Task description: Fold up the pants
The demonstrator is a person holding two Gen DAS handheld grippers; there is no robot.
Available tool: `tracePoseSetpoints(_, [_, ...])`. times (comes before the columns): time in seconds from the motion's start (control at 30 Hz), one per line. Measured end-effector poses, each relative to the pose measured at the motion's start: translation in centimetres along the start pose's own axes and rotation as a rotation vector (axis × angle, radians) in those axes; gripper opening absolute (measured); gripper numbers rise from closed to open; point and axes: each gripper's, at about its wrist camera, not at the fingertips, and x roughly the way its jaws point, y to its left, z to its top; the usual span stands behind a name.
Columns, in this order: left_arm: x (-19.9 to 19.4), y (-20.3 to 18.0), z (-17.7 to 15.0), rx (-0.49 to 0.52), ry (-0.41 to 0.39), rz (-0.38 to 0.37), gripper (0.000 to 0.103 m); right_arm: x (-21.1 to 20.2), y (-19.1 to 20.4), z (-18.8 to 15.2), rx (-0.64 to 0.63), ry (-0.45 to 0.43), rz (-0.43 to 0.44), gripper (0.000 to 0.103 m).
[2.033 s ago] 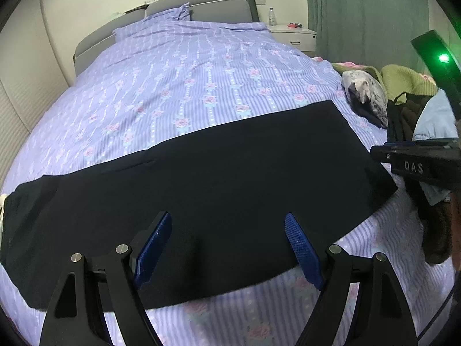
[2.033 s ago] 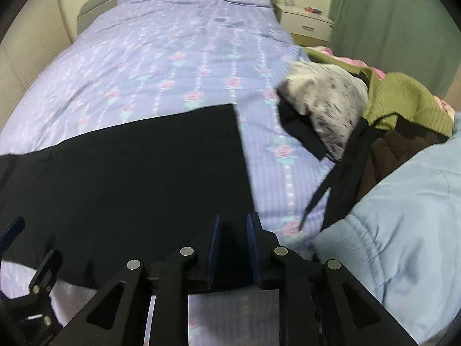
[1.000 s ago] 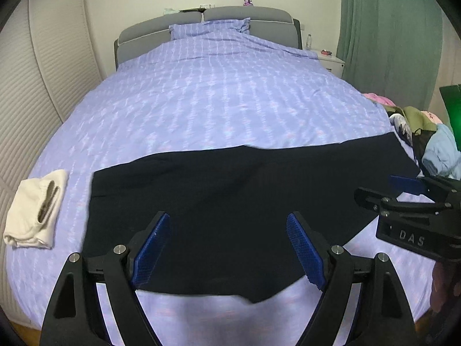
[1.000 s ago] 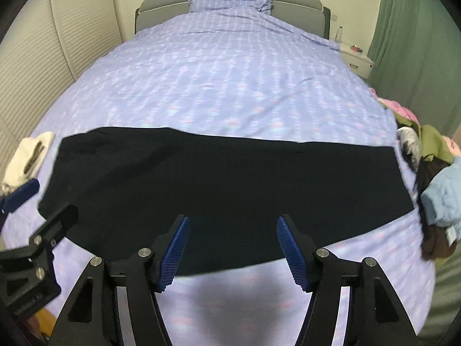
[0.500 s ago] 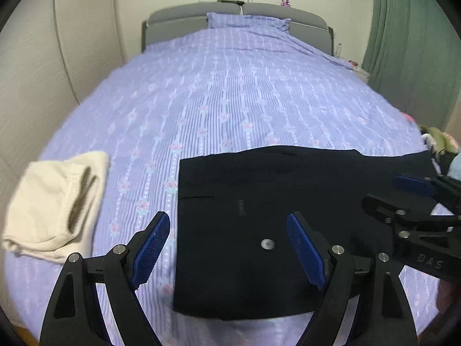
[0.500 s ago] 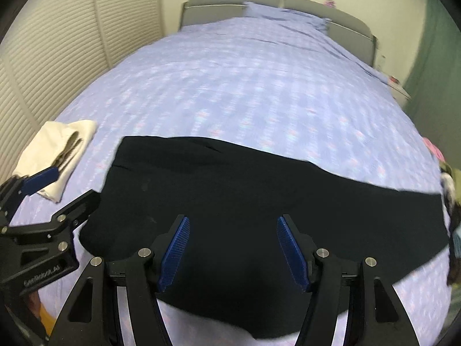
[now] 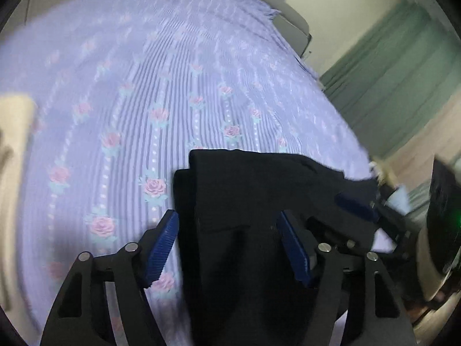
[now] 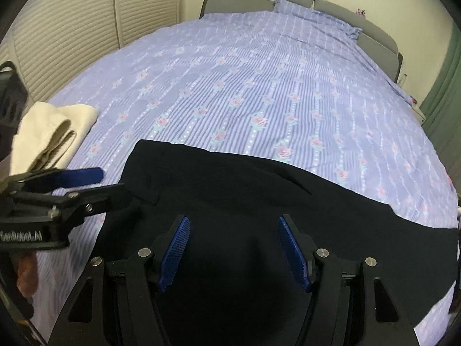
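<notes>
Bed (image 8: 259,86): lavender striped cover with rose print, grey headboard at 12 o'clock in the right wrist view.
Pants (image 8: 245,201): black, lying flat across the near part of the bed, running from about 9 o'clock to 3 o'clock.
Cream garment (image 8: 54,132): folded, on the bed at 9 o'clock, apart from the pants.
Left gripper (image 7: 227,242): jaws closing over the pants' end edge, fabric between them, pads not yet pressing.
Right gripper (image 8: 233,248): jaws parted above the pants, gripping nothing.
</notes>
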Motion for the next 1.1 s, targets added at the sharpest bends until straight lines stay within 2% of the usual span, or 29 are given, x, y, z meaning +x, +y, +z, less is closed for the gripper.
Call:
tracePoseSetpoints(0.17, [1.9,3.5,1.2,-0.12,0.043,-0.032,0.068,1.5,0.3,0.5,0.01,0.016,0.004,0.064])
tracePoseSetpoints(0.23, [2.8,4.6,1.0,-0.172,0.067,-0.069,0.068,1.9,0.4,0.6,0.014,0.02,0.002,0.064])
tracePoseSetpoints(0.33, [3.4,4.8,0.8,-0.182,0.084,-0.106,0.067,2.5,0.4,0.6,0.021,0.027,0.007,0.064])
tracePoseSetpoints(0.4, [4.0,4.4,0.5,-0.181,0.111,-0.158,0.061,2.7,0.4,0.5,0.025,0.028,0.012,0.064])
tracePoseSetpoints(0.5, [4.4,4.2,0.0,-0.162,0.114,-0.164,0.061,3.1,0.2,0.5,0.036,0.037,0.019,0.064])
tracePoseSetpoints(0.57, [4.5,5.0,0.1,-0.197,0.12,-0.207,0.061,3.1,0.1,0.4,0.045,0.041,0.025,0.064])
tracePoseSetpoints(0.67, [6.0,7.2,0.7,-0.3,0.143,-0.252,0.056,3.0,0.0,0.4,0.046,0.034,0.027,0.064])
tracePoseSetpoints(0.7, [6.2,7.3,0.7,-0.316,0.136,-0.251,0.056,3.0,0.1,0.4,0.048,0.032,0.024,0.064])
tracePoseSetpoints(0.83, [5.5,5.4,-0.1,-0.263,0.105,-0.192,0.051,3.3,0.3,0.5,0.063,0.029,0.021,0.064])
tracePoseSetpoints(0.87, [5.4,5.4,-0.3,-0.287,0.112,-0.194,0.039,3.4,0.3,0.5,0.067,0.029,0.024,0.064])
tracePoseSetpoints(0.9, [5.2,5.7,-0.4,-0.334,0.124,-0.213,0.032,3.4,0.4,0.5,0.07,0.029,0.027,0.064])
tracePoseSetpoints(0.97, [4.5,5.8,-0.4,-0.358,0.12,-0.218,0.025,3.3,0.7,0.5,0.073,0.026,0.035,0.064])
tracePoseSetpoints(1.03, [3.4,4.5,-0.1,-0.281,0.102,-0.151,0.021,3.1,1.0,0.4,0.07,0.018,0.046,0.064])
tracePoseSetpoints(1.1, [2.7,2.5,0.0,-0.164,0.078,-0.04,0.021,3.1,1.5,0.4,0.06,0.012,0.059,0.064])
